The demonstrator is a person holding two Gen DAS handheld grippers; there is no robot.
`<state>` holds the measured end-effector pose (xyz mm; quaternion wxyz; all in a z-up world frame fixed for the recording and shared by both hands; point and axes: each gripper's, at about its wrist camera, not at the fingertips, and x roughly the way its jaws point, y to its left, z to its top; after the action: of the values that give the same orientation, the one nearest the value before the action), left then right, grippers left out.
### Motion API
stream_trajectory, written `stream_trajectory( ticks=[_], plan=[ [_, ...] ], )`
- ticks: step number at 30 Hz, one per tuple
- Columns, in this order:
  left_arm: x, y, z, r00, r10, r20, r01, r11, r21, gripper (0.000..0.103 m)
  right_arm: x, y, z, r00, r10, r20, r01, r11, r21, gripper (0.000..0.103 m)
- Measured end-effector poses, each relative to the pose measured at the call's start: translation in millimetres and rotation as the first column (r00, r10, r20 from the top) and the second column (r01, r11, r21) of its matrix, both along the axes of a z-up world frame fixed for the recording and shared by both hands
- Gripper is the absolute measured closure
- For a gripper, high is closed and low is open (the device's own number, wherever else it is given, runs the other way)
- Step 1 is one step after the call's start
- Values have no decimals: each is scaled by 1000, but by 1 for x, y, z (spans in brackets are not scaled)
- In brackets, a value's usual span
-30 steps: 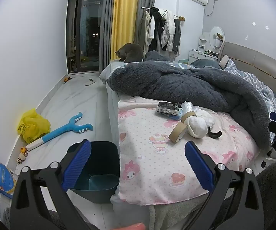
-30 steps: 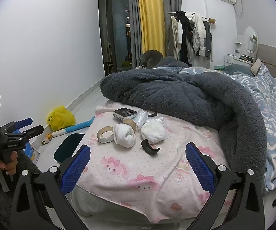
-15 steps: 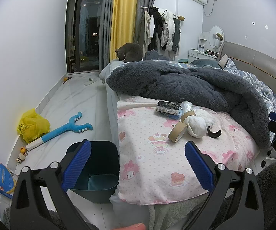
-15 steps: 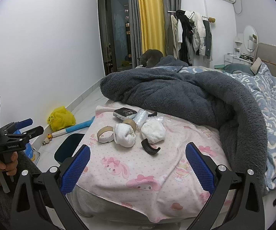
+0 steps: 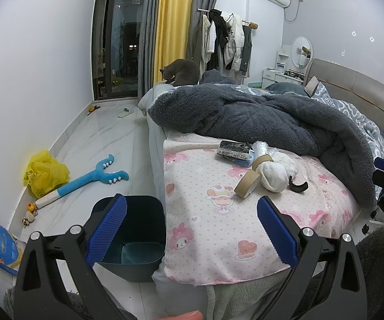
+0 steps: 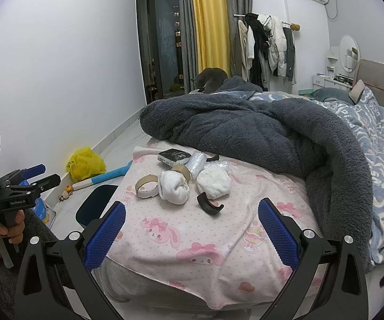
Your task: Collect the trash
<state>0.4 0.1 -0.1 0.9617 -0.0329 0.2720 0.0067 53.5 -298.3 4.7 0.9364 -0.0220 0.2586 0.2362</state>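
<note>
While both claws hang spread wide and empty, treat as approach step: advance right claw [image 6: 190, 233] onto cardboard ring [image 6: 146, 186] lying ahead on bed [image 6: 181, 242]; carry to bin [image 5: 136, 236] below left claw [image 5: 190, 236].

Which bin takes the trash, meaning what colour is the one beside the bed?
Dark teal bin, clearest in the left wrist view.

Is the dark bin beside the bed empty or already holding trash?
Looks empty so far: the left wrist view looks down into the bin and shows only bare floor inside; the near part is hidden by the left gripper.
</note>
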Motion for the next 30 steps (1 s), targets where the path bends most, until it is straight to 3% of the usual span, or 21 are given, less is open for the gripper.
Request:
stream_trajectory(
  ticks=[30],
  plan=[
    [-3, 2, -1, 1000, -1, -5, 1, 1000, 5, 3, -1, 2, -1, 1000, 4, 2, -4, 1000, -5, 3]
  ],
)
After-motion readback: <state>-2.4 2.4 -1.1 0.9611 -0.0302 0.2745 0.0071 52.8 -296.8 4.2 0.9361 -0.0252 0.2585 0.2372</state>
